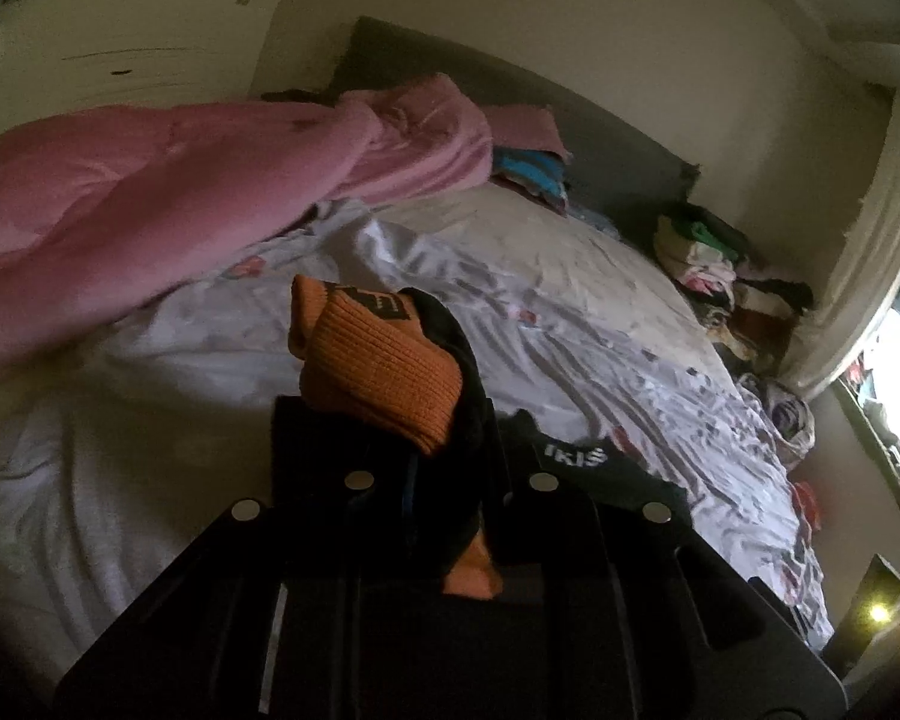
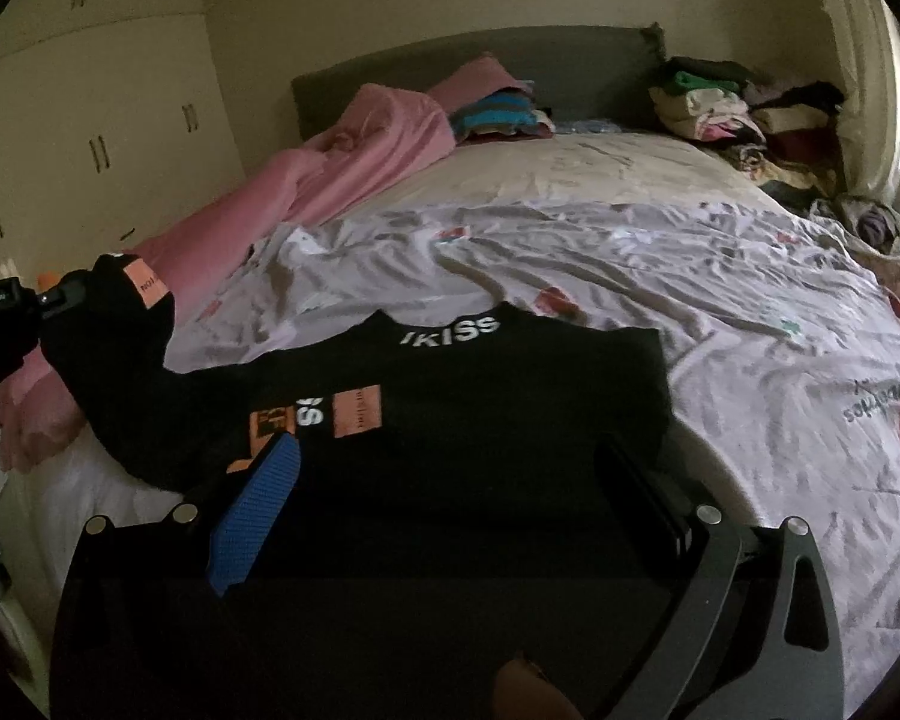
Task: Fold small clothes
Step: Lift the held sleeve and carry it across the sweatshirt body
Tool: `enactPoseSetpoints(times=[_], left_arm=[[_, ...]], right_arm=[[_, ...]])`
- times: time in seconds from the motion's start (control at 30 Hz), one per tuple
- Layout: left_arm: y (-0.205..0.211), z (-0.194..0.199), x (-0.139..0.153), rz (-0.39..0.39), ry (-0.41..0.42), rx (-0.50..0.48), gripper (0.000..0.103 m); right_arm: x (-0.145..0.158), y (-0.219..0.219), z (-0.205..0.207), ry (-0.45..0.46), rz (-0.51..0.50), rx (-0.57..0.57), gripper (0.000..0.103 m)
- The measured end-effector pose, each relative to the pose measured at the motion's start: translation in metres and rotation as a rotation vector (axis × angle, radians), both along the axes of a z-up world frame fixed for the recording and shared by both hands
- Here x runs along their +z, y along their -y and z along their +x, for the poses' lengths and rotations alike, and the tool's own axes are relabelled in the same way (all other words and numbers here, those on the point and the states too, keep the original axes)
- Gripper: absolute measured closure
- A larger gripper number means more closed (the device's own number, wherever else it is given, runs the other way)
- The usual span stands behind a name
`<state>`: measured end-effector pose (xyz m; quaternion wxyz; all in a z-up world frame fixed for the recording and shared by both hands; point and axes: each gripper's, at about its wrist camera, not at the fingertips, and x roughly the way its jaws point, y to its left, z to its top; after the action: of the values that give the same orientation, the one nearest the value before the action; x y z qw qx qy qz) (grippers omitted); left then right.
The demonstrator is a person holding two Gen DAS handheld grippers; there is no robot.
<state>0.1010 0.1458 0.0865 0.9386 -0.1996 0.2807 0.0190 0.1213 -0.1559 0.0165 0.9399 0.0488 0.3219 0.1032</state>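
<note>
A small black top (image 2: 450, 408) with white lettering and orange patches lies flat on the bed's patterned sheet (image 2: 720, 312). My left gripper (image 1: 444, 450) is shut on its sleeve, pinching the orange ribbed cuff (image 1: 378, 372) and lifting it above the sheet. From the right wrist view the left gripper (image 2: 60, 300) holds that sleeve (image 2: 126, 324) raised at the left. My right gripper (image 2: 444, 480) is open just above the top's near hem, with its blue-padded finger (image 2: 252, 528) on the left and the black finger (image 2: 648, 492) on the right.
A pink duvet (image 2: 330, 180) is bunched along the bed's left side. Folded clothes (image 2: 498, 111) sit by the grey headboard (image 2: 570, 60). A heap of clothes (image 2: 738, 114) lies at the far right corner. White wardrobes (image 2: 90, 138) stand to the left.
</note>
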Motion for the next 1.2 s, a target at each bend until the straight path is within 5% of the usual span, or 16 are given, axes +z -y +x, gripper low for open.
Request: enactPoseSetpoints(times=[0.5,1.2], left_arm=[[0.081,0.024,-0.006,0.006,0.006,-0.167,0.094],[0.181,0.054,-0.106,0.035,-0.184,-0.523,0.087]], right_arm=[[0.0,0.063,-0.01,0.008,0.059,-0.109,0.005],[-0.018,0.138,-0.014,-0.034,0.075,-0.305,0.005]])
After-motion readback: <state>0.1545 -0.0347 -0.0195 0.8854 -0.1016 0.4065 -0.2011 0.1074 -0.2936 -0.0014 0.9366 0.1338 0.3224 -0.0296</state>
